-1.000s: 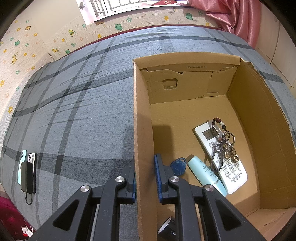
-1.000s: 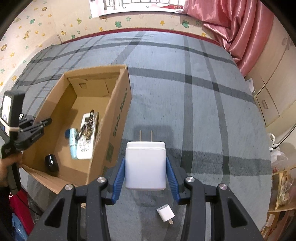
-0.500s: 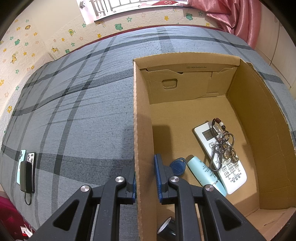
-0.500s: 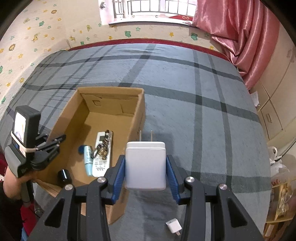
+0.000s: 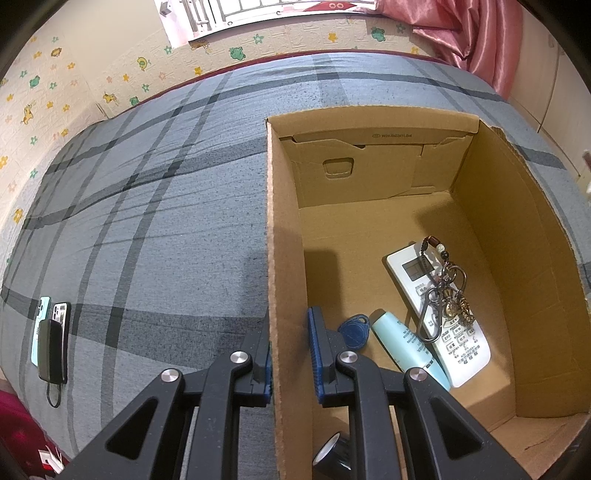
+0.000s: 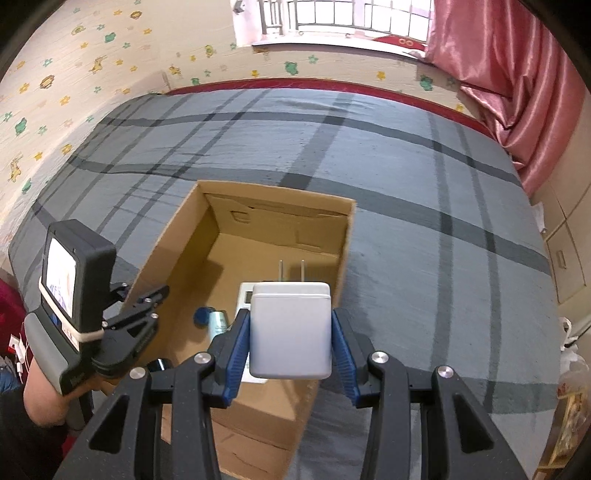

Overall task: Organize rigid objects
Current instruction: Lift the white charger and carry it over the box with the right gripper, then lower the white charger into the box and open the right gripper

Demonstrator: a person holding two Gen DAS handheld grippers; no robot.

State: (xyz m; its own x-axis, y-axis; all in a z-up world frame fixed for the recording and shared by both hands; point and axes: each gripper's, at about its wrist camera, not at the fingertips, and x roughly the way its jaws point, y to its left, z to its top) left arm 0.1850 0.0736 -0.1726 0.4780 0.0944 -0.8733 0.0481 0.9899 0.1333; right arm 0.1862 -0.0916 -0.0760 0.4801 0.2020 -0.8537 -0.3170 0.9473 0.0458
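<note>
Right gripper (image 6: 291,332) clamped a white charger (image 6: 290,328), prongs pointing away from the jaws. Beyond and below the jaws sat an open cardboard box (image 6: 347,236) on grey plaid bedding (image 6: 424,229). Left gripper (image 6: 142,317), far left of the jaws, pinched the box's left wall.

Home bedroom, grey plaid bedspread (image 6: 388,155), cartoon-animal wallpaper (image 6: 92,62), pink satin curtain (image 6: 517,74), barred window (image 6: 332,18)
</note>
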